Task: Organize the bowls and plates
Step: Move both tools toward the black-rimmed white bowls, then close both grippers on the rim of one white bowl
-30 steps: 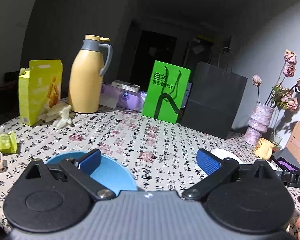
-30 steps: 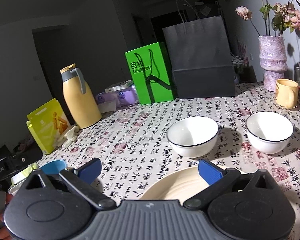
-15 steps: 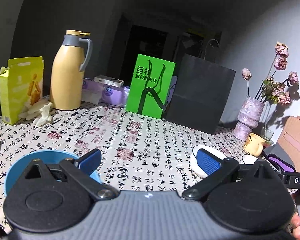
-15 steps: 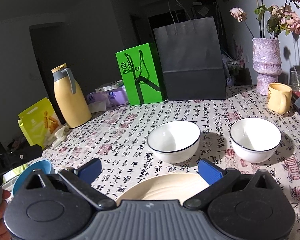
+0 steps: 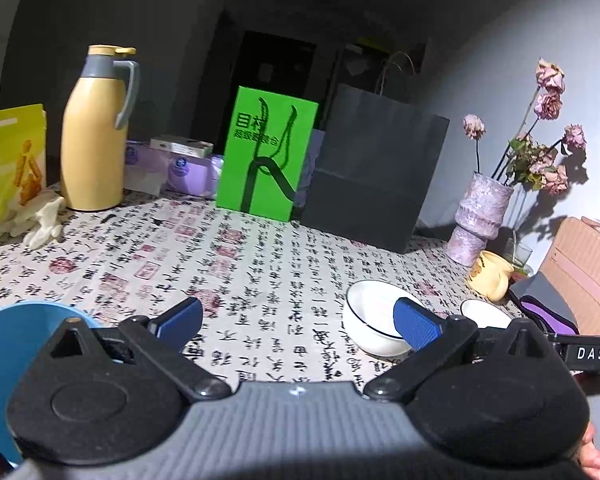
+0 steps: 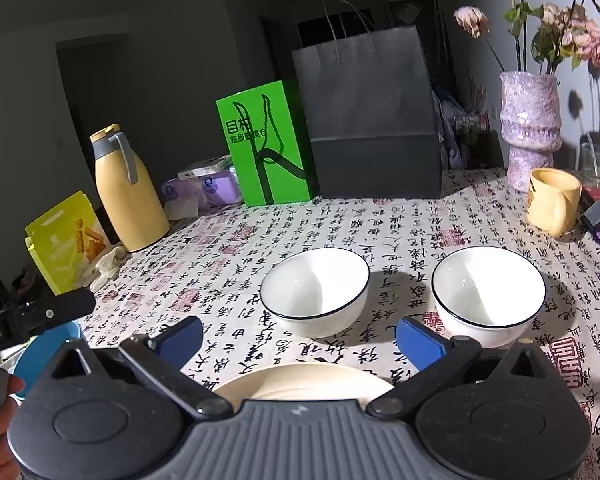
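Note:
In the right wrist view two white bowls with dark rims stand side by side on the table, one left of the other. A cream plate lies just under my right gripper, which is open and empty. A blue bowl sits at the far left, close to the left gripper's body. In the left wrist view the blue bowl lies under the left finger of my left gripper, open with nothing between its pads. The white bowls show behind the right finger.
Along the back of the printed tablecloth stand a yellow thermos, a green bag, a black paper bag and a vase of dried flowers. A yellow mug sits at the right and a yellow snack box at the left.
The left view has swung to the right: the blue bowl slid to its left edge and the white bowls came in. In the right view the white bowls drifted left and slightly nearer.

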{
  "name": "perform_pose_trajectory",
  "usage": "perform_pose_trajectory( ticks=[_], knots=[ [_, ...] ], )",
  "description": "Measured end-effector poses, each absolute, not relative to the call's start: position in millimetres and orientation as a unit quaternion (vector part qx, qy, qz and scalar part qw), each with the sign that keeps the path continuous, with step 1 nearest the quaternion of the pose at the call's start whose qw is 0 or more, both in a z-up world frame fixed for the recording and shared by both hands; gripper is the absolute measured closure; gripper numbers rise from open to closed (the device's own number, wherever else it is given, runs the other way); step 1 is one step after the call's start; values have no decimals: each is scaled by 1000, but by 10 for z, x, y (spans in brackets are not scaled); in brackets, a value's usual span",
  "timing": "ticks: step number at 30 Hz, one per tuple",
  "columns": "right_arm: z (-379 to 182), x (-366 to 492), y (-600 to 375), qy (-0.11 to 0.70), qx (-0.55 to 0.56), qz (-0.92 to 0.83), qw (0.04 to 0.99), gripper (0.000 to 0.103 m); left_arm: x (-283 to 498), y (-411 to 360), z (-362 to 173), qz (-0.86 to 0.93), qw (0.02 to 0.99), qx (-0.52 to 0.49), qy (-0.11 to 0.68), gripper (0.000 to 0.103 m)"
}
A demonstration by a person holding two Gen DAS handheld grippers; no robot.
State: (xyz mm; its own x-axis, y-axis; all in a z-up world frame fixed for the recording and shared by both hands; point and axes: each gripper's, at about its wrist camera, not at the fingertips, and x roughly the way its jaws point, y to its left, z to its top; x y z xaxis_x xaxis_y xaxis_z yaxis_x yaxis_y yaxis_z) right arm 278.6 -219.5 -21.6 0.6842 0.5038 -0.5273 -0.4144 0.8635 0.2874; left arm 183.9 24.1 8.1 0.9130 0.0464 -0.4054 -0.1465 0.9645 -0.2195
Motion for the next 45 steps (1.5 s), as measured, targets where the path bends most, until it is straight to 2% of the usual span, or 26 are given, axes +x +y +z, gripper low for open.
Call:
perform_pose_trajectory(
  ticks=[11, 17, 21, 27, 33, 40, 41, 43, 45],
  knots=[
    [-234, 3244, -2302, 360, 74, 260, 893, 0, 2360, 17, 90, 45, 955, -122, 268, 0],
    [-217, 3495, -2288, 383, 67, 265, 883, 4, 2689, -12, 77, 52, 940, -128, 312, 0],
    [-279, 3653, -2242, 400, 62, 267, 874, 12, 2889, 6, 19, 62, 927, -145, 341, 0],
    [-399, 3907, -2140, 427, 53, 252, 867, 13, 3190, 29, -61, 81, 913, -147, 371, 0],
    [-511, 4148, -2058, 453, 49, 246, 855, 21, 3462, 47, -149, 95, 900, -155, 397, 0],
    [-635, 4371, -1943, 483, 48, 234, 842, 46, 3707, 6, -299, 98, 884, -164, 427, 6],
    [-654, 4394, -1930, 486, 49, 229, 842, 50, 3737, 3, -322, 98, 881, -167, 432, 8],
    [-694, 4442, -1911, 496, 52, 227, 837, 66, 3786, -3, -355, 104, 875, -172, 441, 13],
    [-728, 4487, -1881, 503, 52, 229, 832, 68, 3821, -9, -379, 103, 872, -178, 445, 24]
  ],
)
